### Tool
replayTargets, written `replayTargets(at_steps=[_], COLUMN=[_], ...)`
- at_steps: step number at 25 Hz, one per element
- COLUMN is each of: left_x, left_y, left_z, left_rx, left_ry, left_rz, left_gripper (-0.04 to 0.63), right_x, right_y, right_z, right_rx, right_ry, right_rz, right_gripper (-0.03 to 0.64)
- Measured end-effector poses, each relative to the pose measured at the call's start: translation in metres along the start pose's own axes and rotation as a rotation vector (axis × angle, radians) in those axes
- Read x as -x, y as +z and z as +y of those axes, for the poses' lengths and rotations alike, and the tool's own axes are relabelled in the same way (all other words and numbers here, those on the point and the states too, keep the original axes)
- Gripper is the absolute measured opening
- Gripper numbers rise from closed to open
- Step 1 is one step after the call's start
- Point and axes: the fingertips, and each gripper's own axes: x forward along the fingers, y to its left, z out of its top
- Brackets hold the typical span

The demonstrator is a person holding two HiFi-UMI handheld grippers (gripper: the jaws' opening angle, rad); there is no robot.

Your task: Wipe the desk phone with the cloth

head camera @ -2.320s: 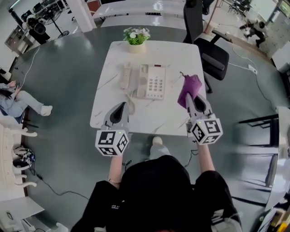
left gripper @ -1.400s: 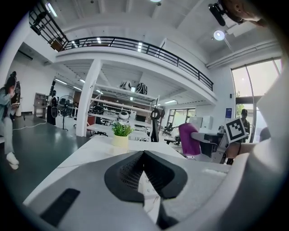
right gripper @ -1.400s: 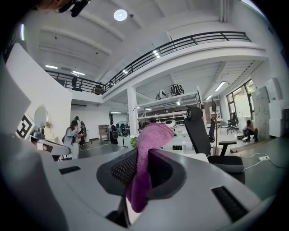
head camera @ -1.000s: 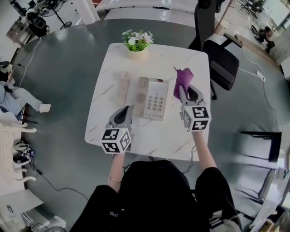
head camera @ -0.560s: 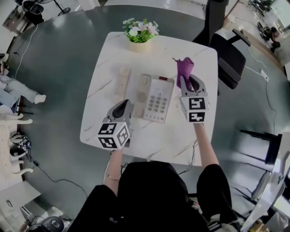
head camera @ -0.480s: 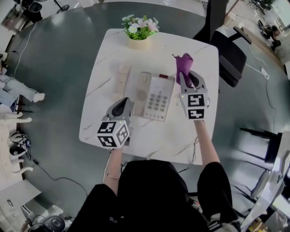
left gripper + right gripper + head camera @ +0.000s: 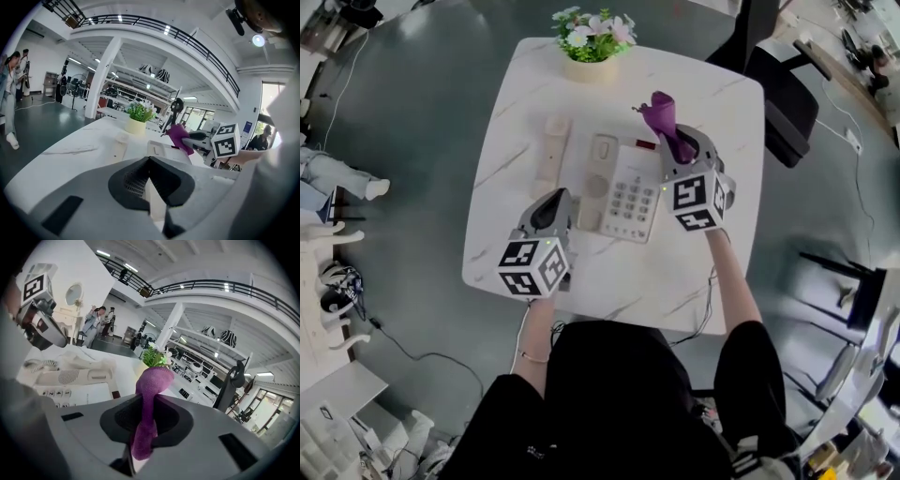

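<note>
At tabletop [image 7: 614, 277] centre, phone [image 7: 623, 192]; right claw [image 7: 681, 150], at its 2 o'clock, pinches cloth [image 7: 666, 122]; left claw [image 7: 553, 202], at 9 o'clock, closed, empty. Risk: unbraced phone may slide under wiping pressure.

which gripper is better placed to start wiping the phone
Right. The right gripper is shut on the purple cloth and sits at the upper right of the phone. The left gripper is shut with nothing in it, near the phone's lower left corner.
</note>
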Motion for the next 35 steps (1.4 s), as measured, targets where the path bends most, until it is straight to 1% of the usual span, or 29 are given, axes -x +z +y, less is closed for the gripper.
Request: replayTargets(at_steps=[4, 9, 24, 35], left_x=[-0.001, -0.002, 0.003, 0.012], left_y=[0.001, 0.001, -0.004, -0.005], left_z=[0.004, 0.003, -0.008, -0.012], left_rx=[0.006, 0.007, 0.008, 0.010], left_ry=[0.002, -0.007, -0.036, -0.044], left_rz=[-0.001, 0.003, 0.005, -0.004], left_gripper=[-0.003, -0.003, -0.003, -0.003], right_x=[-0.004, -0.005, 0.008, 0.018], right_y=[-0.001, -0.003, -0.005, -0.006], right_z=[0.014, 0.027, 0.035, 0.049], right_rx=[0.040, 0.054, 0.014, 0.015], right_ry=[0.037, 0.064, 0.061, 0.097], right_rz=[0.008, 0.010, 0.006, 0.018], right_gripper=[0.037, 0.037, 0.037, 0.037])
